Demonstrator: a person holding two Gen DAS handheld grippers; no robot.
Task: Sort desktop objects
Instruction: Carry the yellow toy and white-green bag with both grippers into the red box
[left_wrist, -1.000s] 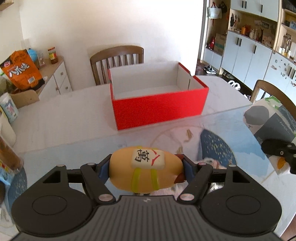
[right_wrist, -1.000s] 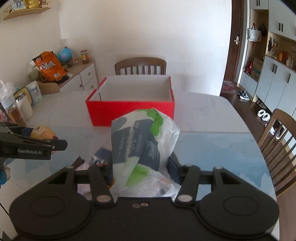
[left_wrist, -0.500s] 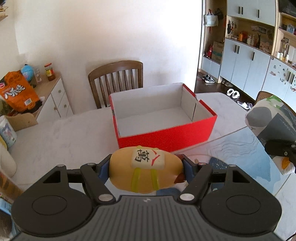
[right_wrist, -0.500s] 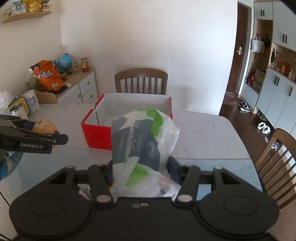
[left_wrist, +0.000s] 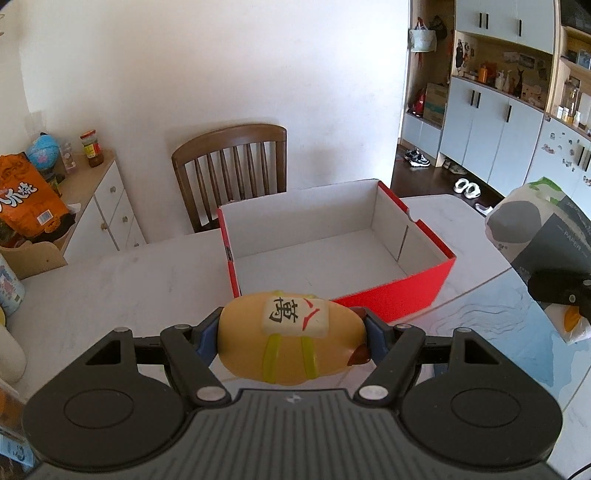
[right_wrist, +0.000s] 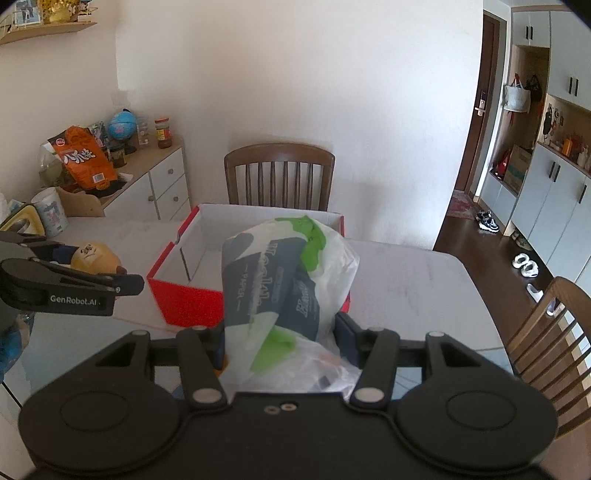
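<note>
Both tongs loaded, short of the box

The left gripper (left_wrist: 291, 341) pinches a yellow toy (left_wrist: 290, 345); the right gripper (right_wrist: 282, 341) pinches a tissue pack (right_wrist: 284, 288). Both are held above the table (left_wrist: 129, 284), just before the red box (left_wrist: 391, 299), which is empty inside. Step in hand looks like the carry; next, each load must clear the near wall before release.

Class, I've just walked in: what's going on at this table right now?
A person is sorting things with two tools. The left hand-held gripper is shut on a yellow toy; the right hand-held gripper is shut on a pack of tissues. Both are held in front of an open, empty red box on the table.
</note>
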